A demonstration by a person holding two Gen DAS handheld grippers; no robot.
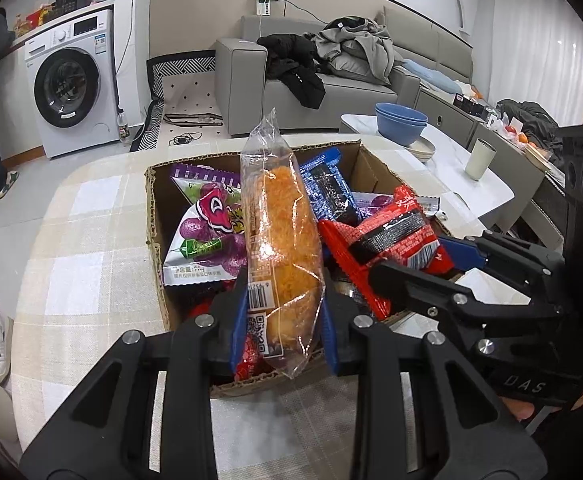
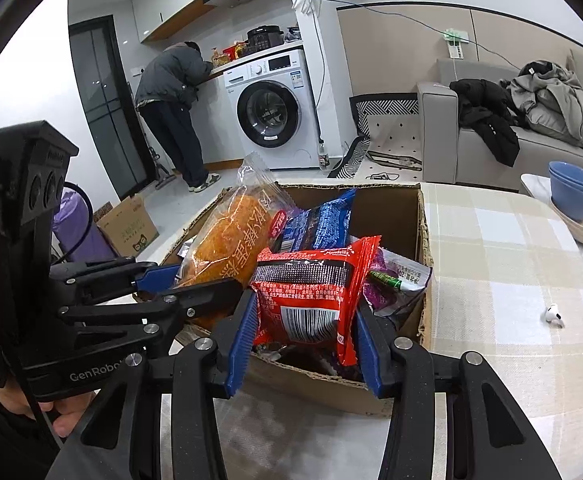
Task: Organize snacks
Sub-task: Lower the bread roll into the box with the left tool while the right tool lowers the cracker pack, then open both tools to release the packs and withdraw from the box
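Our left gripper [image 1: 283, 316] clamps the clear-wrapped orange floss bread [image 1: 281, 236]; our right gripper [image 2: 301, 340], at three o'clock, pinches the red foil biscuit pack [image 2: 311, 292], both over the brown cardboard box [image 1: 153, 216], probably for sorting.

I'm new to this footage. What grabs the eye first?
The left hand-held gripper holds an orange bread pack upright over the cardboard box. The right hand-held gripper clamps a red snack pack beside it, above purple and blue packs.
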